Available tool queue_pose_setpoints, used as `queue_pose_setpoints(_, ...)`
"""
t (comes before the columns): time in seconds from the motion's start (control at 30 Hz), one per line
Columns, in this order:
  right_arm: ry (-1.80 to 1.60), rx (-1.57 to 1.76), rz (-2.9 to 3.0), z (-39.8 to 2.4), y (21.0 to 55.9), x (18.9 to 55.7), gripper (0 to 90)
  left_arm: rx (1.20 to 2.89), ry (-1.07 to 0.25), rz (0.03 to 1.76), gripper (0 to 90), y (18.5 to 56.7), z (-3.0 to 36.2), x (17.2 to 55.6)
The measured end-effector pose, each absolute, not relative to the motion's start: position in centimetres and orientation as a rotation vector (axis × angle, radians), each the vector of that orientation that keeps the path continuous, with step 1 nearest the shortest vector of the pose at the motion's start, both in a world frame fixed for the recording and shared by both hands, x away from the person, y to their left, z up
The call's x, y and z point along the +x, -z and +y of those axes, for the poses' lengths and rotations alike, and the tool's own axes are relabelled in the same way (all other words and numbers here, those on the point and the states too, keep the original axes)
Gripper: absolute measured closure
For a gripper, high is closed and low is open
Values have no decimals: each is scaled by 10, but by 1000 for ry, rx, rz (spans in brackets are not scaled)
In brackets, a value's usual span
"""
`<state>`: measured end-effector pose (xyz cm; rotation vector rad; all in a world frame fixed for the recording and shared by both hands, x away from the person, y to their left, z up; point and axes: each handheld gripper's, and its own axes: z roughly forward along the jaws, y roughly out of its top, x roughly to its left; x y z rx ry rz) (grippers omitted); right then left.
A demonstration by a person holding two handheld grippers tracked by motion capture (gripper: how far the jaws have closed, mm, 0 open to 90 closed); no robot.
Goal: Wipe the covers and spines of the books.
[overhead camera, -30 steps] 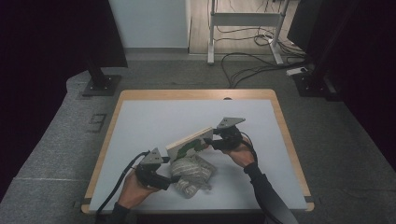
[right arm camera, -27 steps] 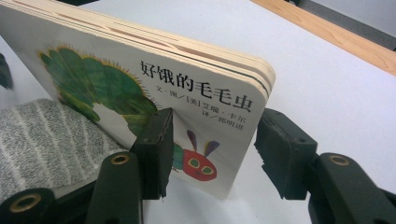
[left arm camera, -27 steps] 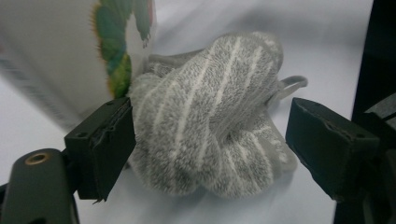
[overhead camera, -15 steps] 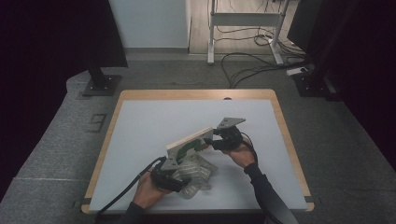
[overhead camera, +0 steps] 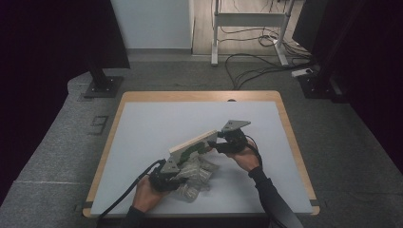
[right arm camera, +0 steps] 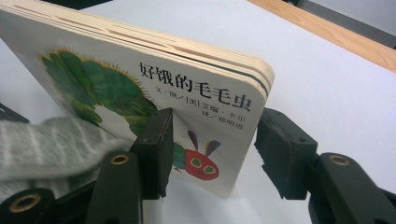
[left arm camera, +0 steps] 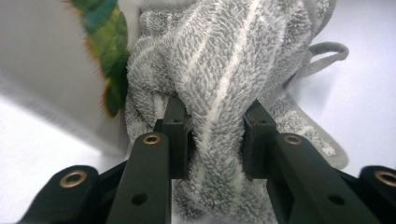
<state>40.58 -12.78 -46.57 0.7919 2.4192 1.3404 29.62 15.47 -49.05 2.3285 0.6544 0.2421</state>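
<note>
Since the earlier frame, the left tongs (left arm camera: 212,135) have been closing and now pinch a thick fold of the grey striped towel (left arm camera: 224,70), the pile bulging up between the two black jaws; in the high view the left hand (overhead camera: 147,194) has drawn in toward the towel's 8 o'clock edge. From above, the towel (overhead camera: 195,176) lies bunched on the white surface (overhead camera: 157,123), near the front edge and slightly left of centre. A hanging loop at the towel's edge shows at 2 o'clock in the left gripper view. Propped over the towel is a board book (overhead camera: 192,145), tilted, its lower end touching the towel and its upper end rising toward 2 o'clock. The right tongs (right arm camera: 212,149) grip that upper end, one jaw against the cover beside the printed caterpillar's red face, the other behind the book's back; whether that rear jaw presses on the book cannot be told for certain, though the book is held off the surface. The right hand (overhead camera: 240,152) sits at 3 o'clock of the book. A wooden border (overhead camera: 199,96) frames the surface, and grey carpet (overhead camera: 57,152) surrounds it.
</note>
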Motion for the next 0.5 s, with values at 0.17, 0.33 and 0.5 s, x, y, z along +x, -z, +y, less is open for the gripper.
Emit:
queue_pose_setpoints(0.17, -1349, 793, 2416, -129, 466, 406, 465, 2311, -230, 668, 678, 480, 174, 289)
queue_pose_setpoints(0.33, -1356, 801, 2414, -129, 467, 405, 465, 2291, -236, 706, 675, 474, 198, 282)
queue_pose_setpoints(0.5, -1357, 801, 2411, -129, 467, 405, 465, 2246, -261, 760, 670, 469, 221, 279)
